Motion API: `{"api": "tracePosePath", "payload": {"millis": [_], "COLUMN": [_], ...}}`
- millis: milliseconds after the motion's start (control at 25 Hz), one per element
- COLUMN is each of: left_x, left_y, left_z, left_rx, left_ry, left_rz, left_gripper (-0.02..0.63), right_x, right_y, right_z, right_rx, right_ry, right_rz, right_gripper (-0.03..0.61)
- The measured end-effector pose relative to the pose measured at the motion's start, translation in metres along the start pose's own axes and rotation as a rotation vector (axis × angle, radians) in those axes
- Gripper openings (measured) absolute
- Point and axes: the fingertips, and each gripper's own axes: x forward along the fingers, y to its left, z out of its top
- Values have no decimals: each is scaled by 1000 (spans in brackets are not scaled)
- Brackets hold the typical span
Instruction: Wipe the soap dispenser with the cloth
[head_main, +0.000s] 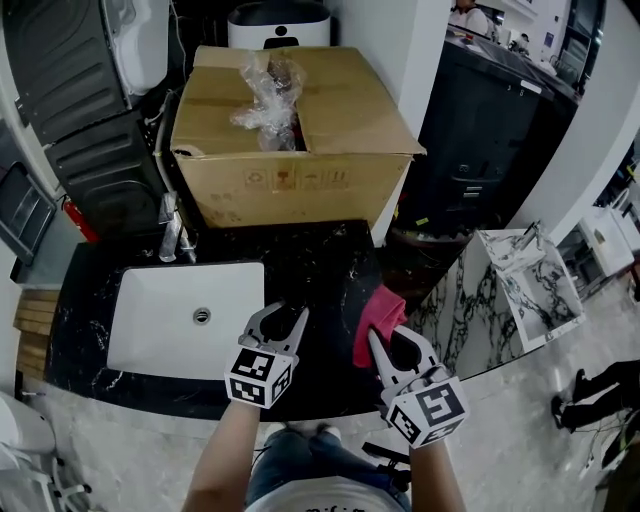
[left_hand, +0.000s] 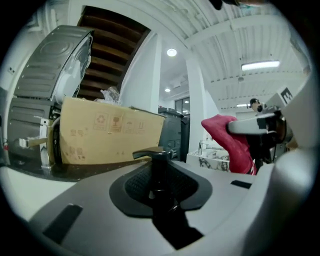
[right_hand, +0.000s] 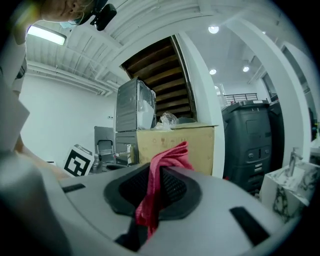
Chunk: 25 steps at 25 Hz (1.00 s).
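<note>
A black soap dispenser (left_hand: 159, 167) with a pump head stands upright between the jaws of my left gripper (left_hand: 160, 187), and the pads close against its neck. In the head view the left gripper (head_main: 285, 322) is over the black counter (head_main: 330, 260), just right of the sink; the dispenser is hard to make out there against the dark top. My right gripper (right_hand: 150, 200) is shut on a red cloth (right_hand: 162, 167) that bunches above the jaws. From the head view the cloth (head_main: 376, 318) hangs at the counter's right edge, a short way right of the left gripper, in front of the right gripper (head_main: 388, 340).
A white sink (head_main: 160, 320) with a chrome tap (head_main: 172, 238) is set in the counter at left. A large cardboard box (head_main: 295, 140) with plastic wrap stands behind the counter. A marble-patterned panel (head_main: 500, 290) and a black bin (head_main: 490, 130) are at right.
</note>
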Motion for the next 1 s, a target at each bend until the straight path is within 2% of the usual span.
{"api": "tracePosePath", "payload": {"millis": [160,440,560,640,800,1000], "left_x": [-16,-38,-44,-47,-50,-54], "left_y": [1,7,14,19,30,32], "left_z": [24,96,119,127,136,139], "left_rx": [-83,-117,-95,-89,-136,-153], "left_ry": [-23,-59,-70,-74,-54,-27], "left_rz": [-44,-91,-79,-65,-33,-3], "left_gripper": [94,94,93,92,92,92], "right_x": [3,15,22,26,33,49], "right_y": [12,38,50,58,82,113], "right_z": [22,62,64,60,54,67], "right_rx": [-23,-67,-69,-62,-63,-97], "right_ry": [-28,-105,-115,-111,-95,-158], "right_rz": [-18,-13,-4,2,47,122], "right_gripper": [52,51,52,51,51,51]}}
